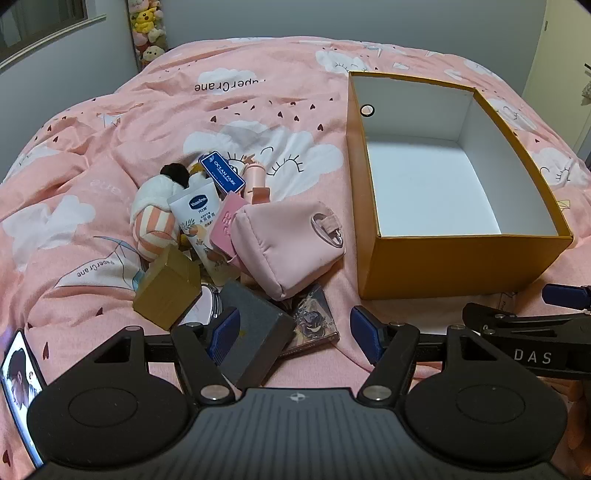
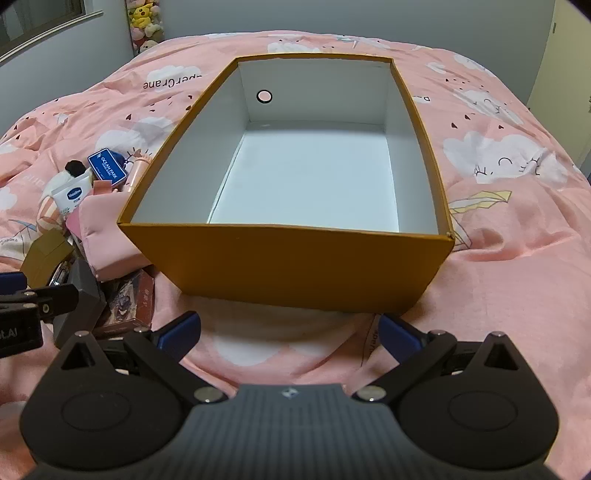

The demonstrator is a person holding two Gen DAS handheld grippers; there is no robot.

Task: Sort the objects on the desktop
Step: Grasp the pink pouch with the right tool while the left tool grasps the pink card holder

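An open orange box (image 1: 454,262) with a white, bare inside sits on the pink bed; it fills the right wrist view (image 2: 288,266). Left of it lies a pile: a pink pouch (image 1: 284,240), a Vaseline tube (image 1: 201,225), a blue Ocean Park card (image 1: 222,171), a striped plush (image 1: 155,221), a tan box (image 1: 168,286), a grey box (image 1: 255,332) and a picture card (image 1: 314,317). My left gripper (image 1: 295,332) is open, its jaws astride the grey box's near corner. My right gripper (image 2: 290,332) is open and empty just before the orange box.
A phone (image 1: 20,384) with a lit screen lies at the bed's left edge. Plush toys (image 1: 147,29) hang by the far wall. The right gripper's arm (image 1: 535,332) shows at the left view's right side. Rumpled pink bedding (image 2: 517,258) surrounds everything.
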